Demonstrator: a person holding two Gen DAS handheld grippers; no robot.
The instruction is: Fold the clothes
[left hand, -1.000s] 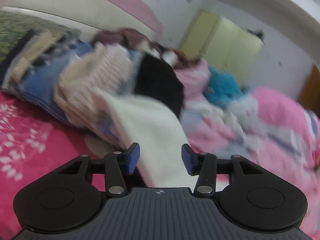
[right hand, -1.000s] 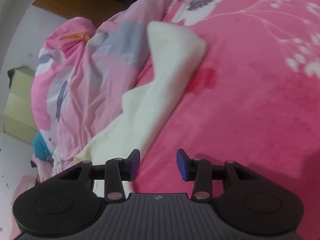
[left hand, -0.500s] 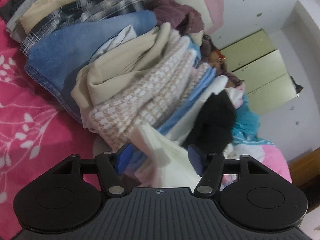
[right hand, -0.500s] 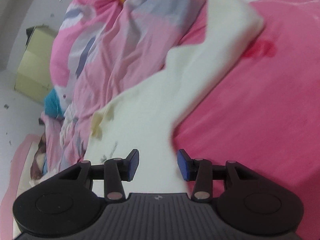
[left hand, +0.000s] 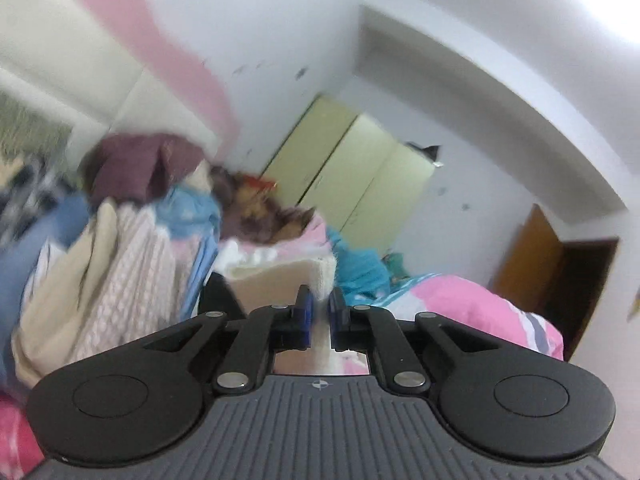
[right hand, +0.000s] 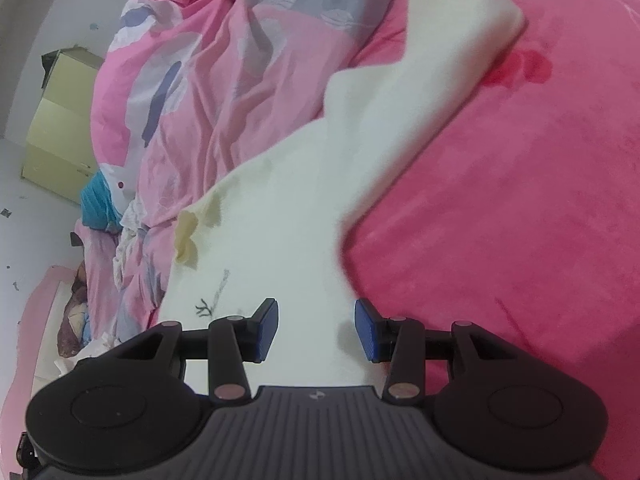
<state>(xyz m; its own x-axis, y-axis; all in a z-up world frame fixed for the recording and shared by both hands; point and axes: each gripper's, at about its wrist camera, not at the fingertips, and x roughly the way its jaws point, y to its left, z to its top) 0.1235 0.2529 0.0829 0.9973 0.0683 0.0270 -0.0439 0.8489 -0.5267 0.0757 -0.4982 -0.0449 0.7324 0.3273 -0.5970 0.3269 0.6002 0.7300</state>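
A cream garment lies stretched across the pink bedspread, one end folded at the far right. My right gripper is open, its blue pads straddling the near part of the garment. In the left wrist view my left gripper is shut on an edge of the cream garment and holds it lifted in front of the clothes pile; the view is blurred.
A pile of stacked clothes lies at the left of the bed. A crumpled pink quilt lies beside the garment. A yellow-green wardrobe and a brown door stand by the wall.
My left gripper has closed on the cream garment's edge and tilted up. My right gripper has moved over the garment and stays open.
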